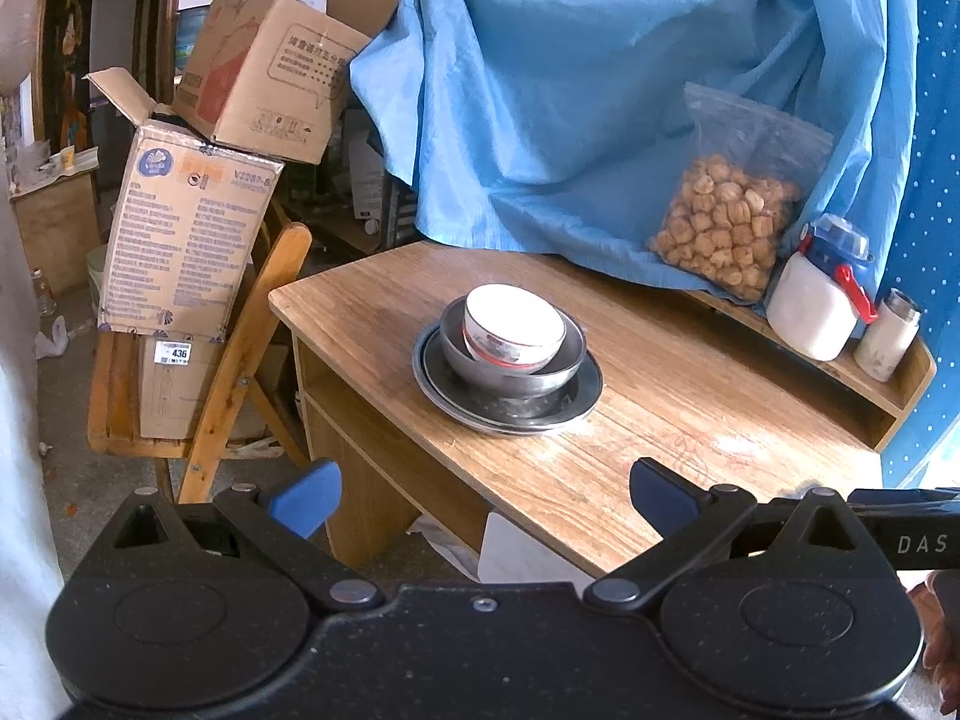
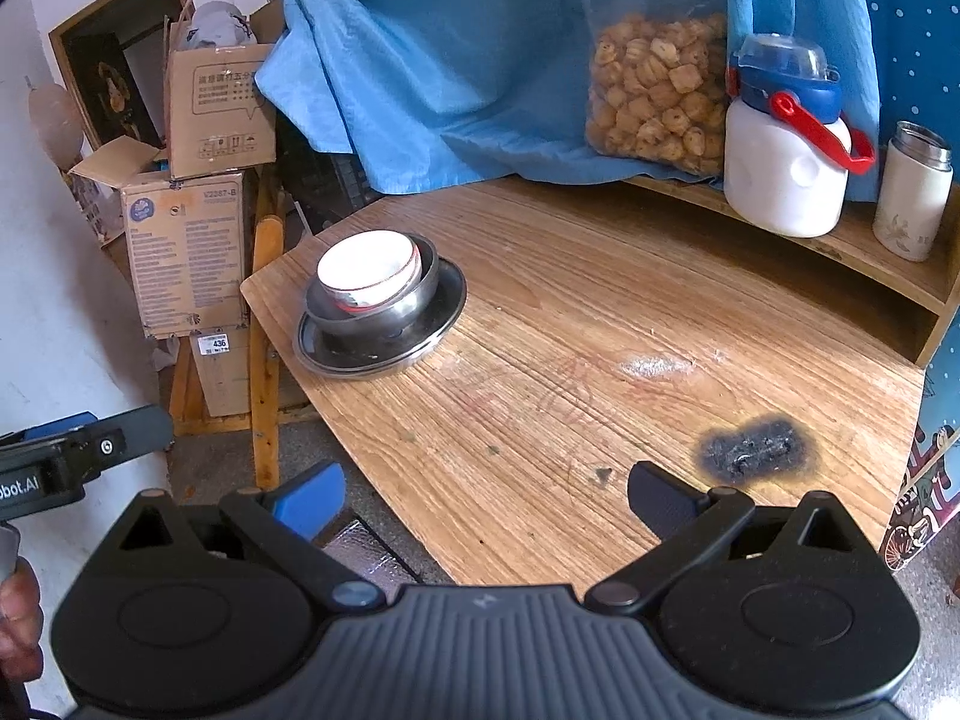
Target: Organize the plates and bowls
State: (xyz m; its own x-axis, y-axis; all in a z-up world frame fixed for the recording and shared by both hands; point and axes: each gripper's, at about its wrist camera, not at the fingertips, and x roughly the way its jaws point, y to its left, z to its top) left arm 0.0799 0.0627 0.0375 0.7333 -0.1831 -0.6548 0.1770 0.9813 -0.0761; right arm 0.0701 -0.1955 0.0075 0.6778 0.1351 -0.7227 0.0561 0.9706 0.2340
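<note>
1. I see a white ceramic bowl (image 1: 515, 324) nested in a grey metal bowl (image 1: 510, 363) on a dark metal plate (image 1: 507, 402), near the wooden counter's (image 2: 600, 360) left edge.
2. My left tongs (image 1: 483, 495) and right tongs (image 2: 486, 495) both stand apart, empty, well short of the stack.

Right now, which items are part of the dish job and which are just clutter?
Job: white bowl, nested in the steel bowl, on the steel plates.

Clutter: snack bag, white jug, flask, blue cloth, boxes, chair.
</note>
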